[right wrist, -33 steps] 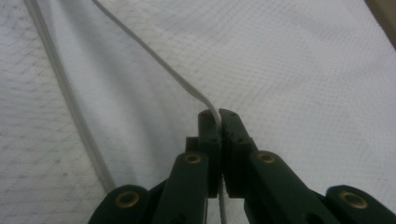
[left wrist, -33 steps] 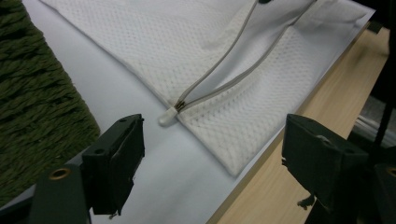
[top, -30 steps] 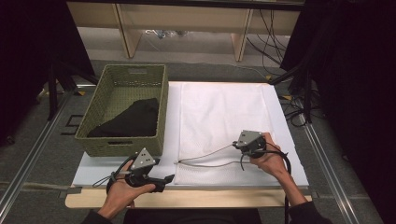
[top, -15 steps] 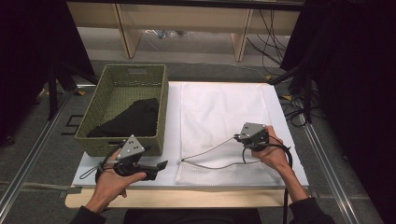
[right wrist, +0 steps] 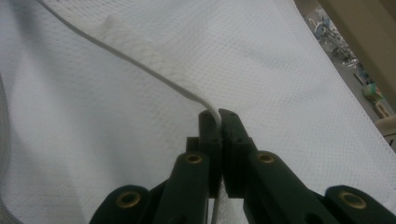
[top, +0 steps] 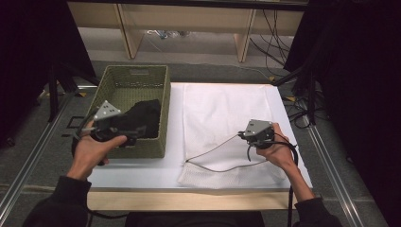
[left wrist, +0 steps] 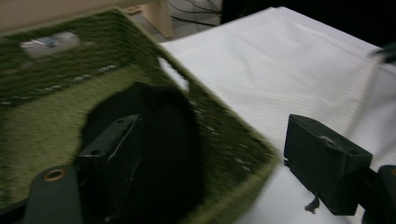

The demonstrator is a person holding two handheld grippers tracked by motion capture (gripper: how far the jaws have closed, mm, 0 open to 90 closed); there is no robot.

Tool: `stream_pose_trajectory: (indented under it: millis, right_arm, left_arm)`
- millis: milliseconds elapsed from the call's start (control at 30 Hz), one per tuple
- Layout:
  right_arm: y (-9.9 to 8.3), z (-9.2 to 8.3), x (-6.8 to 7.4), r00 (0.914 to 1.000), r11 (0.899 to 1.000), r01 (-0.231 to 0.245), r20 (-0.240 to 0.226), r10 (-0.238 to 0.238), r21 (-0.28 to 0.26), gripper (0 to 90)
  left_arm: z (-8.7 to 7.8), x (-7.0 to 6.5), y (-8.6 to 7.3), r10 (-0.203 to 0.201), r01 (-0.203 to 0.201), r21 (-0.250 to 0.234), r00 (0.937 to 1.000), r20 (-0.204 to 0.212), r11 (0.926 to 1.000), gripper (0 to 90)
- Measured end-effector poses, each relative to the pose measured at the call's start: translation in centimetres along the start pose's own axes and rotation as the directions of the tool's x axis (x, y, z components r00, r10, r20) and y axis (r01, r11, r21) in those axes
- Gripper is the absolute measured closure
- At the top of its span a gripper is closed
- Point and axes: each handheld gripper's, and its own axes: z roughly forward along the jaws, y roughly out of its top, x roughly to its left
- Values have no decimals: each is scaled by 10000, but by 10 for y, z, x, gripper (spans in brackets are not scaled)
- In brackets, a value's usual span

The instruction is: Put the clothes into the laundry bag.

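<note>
hands come in from the bottom of the high view, each holding a two-jaw gripper over a white-covered table (top: 142,172). right gripper (top: 242,134) sits toward the right side of the table, above a white mesh laundry bag (top: 222,111) that lies flat and takes up much of the table's middle and right. its jaws are pressed together on the bag's pale drawstring cord (right wrist: 140,63) (the right gripper view shows the cord (top: 215,147) pinched between the two black pads and running away up and to the left across the mesh). in the high view the cord arcs from that gripper down to the bag's near left corner, where the bag's opening edge is gathered, then loops back along the near edge. left gripper (top: 136,131) hangs over the near part of a green woven basket (top: 130,78) that stands on the left side of the table, just beside the bag. its jaws stand wide apart with nothing between them; in the left gripper view one jaw shows in front of a black garment (left wrist: 159,140) and the other shows out past the basket's rim, over the white cover. the black garment (top: 142,118) lies bunched on the basket floor, toward its near right corner. beyond the table are wooden shelf legs and loose cables on a grey floor.
</note>
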Motion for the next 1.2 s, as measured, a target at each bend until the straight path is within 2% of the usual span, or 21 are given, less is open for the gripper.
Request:
stream_pose_trajectory:
  millis: [67, 100, 133, 167, 233, 267, 333, 400, 467, 567, 667, 700, 800, 833, 867, 900, 933, 1033, 1133, 1167, 1200]
  right_arm:
    - [0, 1, 0, 9997, 9997, 230, 47, -230, -35, 892]
    - [0, 0, 3, 9997, 9997, -245, 49, 244, 100, 892]
    - [0, 0, 2, 9998, 9998, -199, 7, 199, 98, 892]
    - [1, 1, 1, 10000, 10000, 13, -30, -13, 48, 892]
    - [0, 2, 1, 10000, 10000, -62, -60, 62, 71, 892]
    - [-1, 2, 1, 10000, 10000, -20, -54, 20, 53, 892]
    - [-2, 2, 2, 9999, 9998, -162, -20, 162, 70, 892]
    - [-2, 3, 1, 9999, 9999, -94, -72, 94, 73, 892]
    - [-2, 3, 1, 9999, 9999, -95, -84, 96, 74, 892]
    - [-1, 3, 2, 9999, 10000, 34, -149, -33, 57, 892]
    - [0, 4, 4, 9999, 9999, -36, -143, 38, 124, 892]
    - [0, 4, 3, 9998, 9999, 101, -198, -99, 92, 892]
    - [0, 5, 3, 9997, 9999, 143, -200, -142, 63, 892]
    - [0, 5, 3, 9998, 9999, 53, -195, -51, 105, 892]
    - [0, 5, 3, 9996, 9998, 197, -223, -196, 44, 892]
    - [0, 4, 3, 9996, 9999, 104, -281, -103, 23, 892]
    - [0, 4, 2, 9993, 9998, 221, -309, -221, -19, 892]
    - [-1, 4, 3, 9996, 10000, -45, -277, 47, 80, 892]
    - [-1, 4, 2, 9993, 9998, 197, -317, -197, -12, 892]
    - [-1, 3, 4, 9994, 9998, -174, -290, 176, 48, 891]
    - [-1, 3, 2, 9993, 9999, 167, -321, -167, -16, 891]
  left_arm:
    - [2, 8, 3, -34, 34, 23, 9999, -155, 10000, 190]
    - [9, 25, 10, -165, 165, 382, 9999, -20, 9991, 185]
    - [12, 34, 12, 52, -72, 809, 9997, 248, 9967, 170]
    - [12, 34, 12, 52, -72, 809, 9997, 248, 9967, 158]
    - [26, 54, 16, 132, -185, 898, 9982, 584, 9958, 174]
    - [31, 59, 16, -51, 0, 912, 9984, 563, 9958, 170]
    - [35, 64, 17, -93, 24, 1059, 9979, 643, 9944, 159]
    - [48, 72, 17, 323, -399, 1535, 9981, 517, 9873, 167]
    - [52, 74, 18, 447, -537, 1626, 9973, 585, 9852, 166]
    - [60, 79, 25, 977, -1139, 2082, 9914, 867, 9714, 166]
    - [70, 83, 28, 1293, -1445, 2189, 9882, 823, 9650, 166]
    - [75, 85, 26, 1165, -1333, 2198, 9893, 876, 9664, 165]
    - [91, 90, 19, 754, -1010, 2610, 9914, 1065, 9600, 165]
    - [95, 92, 17, 519, -902, 2846, 9889, 1395, 9544, 167]
    - [99, 93, 15, 397, -836, 2884, 9871, 1551, 9539, 197]
    - [106, 92, 12, 586, -1027, 2894, 9859, 1570, 9517, 199]
    - [109, 93, 11, 748, -1231, 3099, 9838, 1631, 9428, 185]
    - [116, 95, 6, 704, -1206, 3293, 9845, 1604, 9365, 189]
    - [124, 97, 1, 474, -1098, 3655, 9834, 1753, 9243, 186]
    - [128, 98, -3, 506, -1245, 3968, 9802, 1915, 9094, 182]
    - [130, 98, -5, 445, -1228, 4043, 9793, 1975, 9064, 172]
